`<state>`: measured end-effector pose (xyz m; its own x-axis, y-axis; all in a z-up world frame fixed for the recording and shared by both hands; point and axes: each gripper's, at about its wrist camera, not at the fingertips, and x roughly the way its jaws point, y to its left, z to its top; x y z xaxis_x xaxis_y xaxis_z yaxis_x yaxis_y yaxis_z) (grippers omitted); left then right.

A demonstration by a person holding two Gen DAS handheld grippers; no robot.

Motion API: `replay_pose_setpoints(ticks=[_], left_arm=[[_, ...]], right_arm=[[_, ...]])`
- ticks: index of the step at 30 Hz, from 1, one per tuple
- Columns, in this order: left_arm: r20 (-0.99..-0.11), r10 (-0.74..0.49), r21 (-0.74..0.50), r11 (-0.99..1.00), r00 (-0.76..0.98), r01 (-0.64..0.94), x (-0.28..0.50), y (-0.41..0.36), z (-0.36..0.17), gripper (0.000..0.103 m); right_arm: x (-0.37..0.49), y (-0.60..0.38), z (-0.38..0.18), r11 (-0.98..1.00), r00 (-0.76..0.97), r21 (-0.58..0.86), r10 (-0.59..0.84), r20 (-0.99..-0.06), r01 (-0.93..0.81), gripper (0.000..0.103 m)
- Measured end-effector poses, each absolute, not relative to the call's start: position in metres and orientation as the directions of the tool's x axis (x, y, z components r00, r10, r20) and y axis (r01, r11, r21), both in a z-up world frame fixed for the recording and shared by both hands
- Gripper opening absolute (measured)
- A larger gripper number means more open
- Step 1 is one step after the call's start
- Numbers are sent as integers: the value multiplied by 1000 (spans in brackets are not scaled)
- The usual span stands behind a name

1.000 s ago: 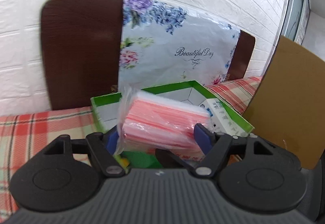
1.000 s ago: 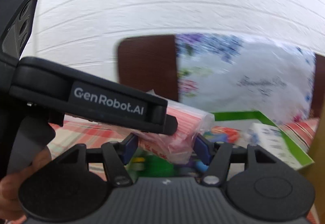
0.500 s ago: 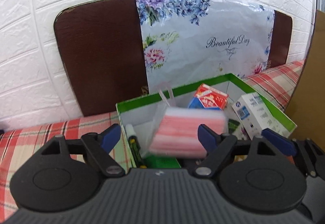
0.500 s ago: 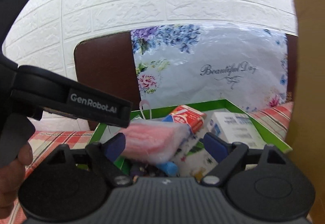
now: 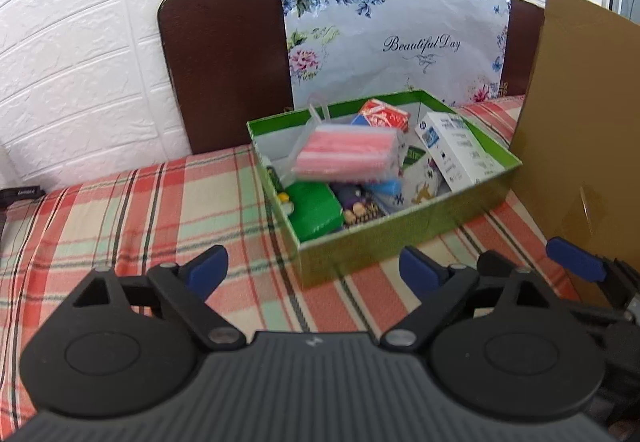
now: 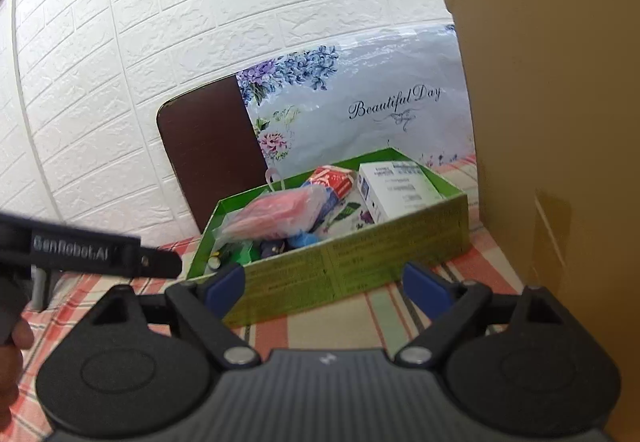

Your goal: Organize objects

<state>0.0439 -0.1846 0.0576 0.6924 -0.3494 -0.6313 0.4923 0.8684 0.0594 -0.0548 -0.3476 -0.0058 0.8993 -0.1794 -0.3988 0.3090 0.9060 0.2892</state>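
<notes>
A green box (image 5: 400,234) stands on the plaid cloth and also shows in the right wrist view (image 6: 352,266). A pink pack in clear plastic (image 5: 346,153) lies on top of the items inside it; it also shows in the right wrist view (image 6: 280,213). A white HP carton (image 5: 456,149), a red-and-blue carton (image 5: 384,115) and a green item (image 5: 316,205) lie in the box too. My left gripper (image 5: 314,270) is open and empty, in front of the box. My right gripper (image 6: 324,284) is open and empty, in front of the box's near wall.
A tall cardboard sheet (image 5: 580,145) stands right of the box, close to my right gripper (image 6: 560,121). A dark brown board (image 5: 224,65) and a floral bag (image 5: 400,41) lean on the white brick wall behind. The left gripper's body (image 6: 80,254) shows at the right view's left.
Both grippers opened and let go of the pink pack, which dropped into the green box. Both grippers then drew back from the box.
</notes>
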Motion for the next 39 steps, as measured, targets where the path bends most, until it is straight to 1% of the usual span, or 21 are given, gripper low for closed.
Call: replay_pose_setpoints(ticks=[5, 7, 11, 18, 27, 31, 39], left_arm=[[-646, -327, 57, 880, 690, 471, 27, -167, 54, 98], [-645, -311, 62, 889, 698, 453, 20, -159, 53, 103], [-639, -259, 98, 907, 725, 410, 10, -142, 50, 103], [-669, -199, 103, 930, 716, 354, 6, -117, 40, 103], [-689, -116, 160, 938, 715, 306, 2, -105, 23, 103], [-686, -71, 211, 933, 724, 290, 3, -106, 20, 103], [-692, -52, 218, 936, 720, 277, 8, -105, 18, 103]], right_arm=[[-67, -344, 2, 893, 905, 345, -138, -402, 289, 90], [-69, -340, 4, 894, 908, 350, -127, -399, 279, 91], [-72, -326, 7, 907, 912, 336, -109, -396, 254, 92], [-74, -308, 7, 916, 913, 334, -73, -401, 220, 93], [-73, -295, 3, 927, 911, 322, -47, -411, 194, 96], [-70, -292, -1, 928, 907, 324, -36, -419, 187, 96], [-63, -292, -7, 925, 900, 335, -19, -436, 182, 97]])
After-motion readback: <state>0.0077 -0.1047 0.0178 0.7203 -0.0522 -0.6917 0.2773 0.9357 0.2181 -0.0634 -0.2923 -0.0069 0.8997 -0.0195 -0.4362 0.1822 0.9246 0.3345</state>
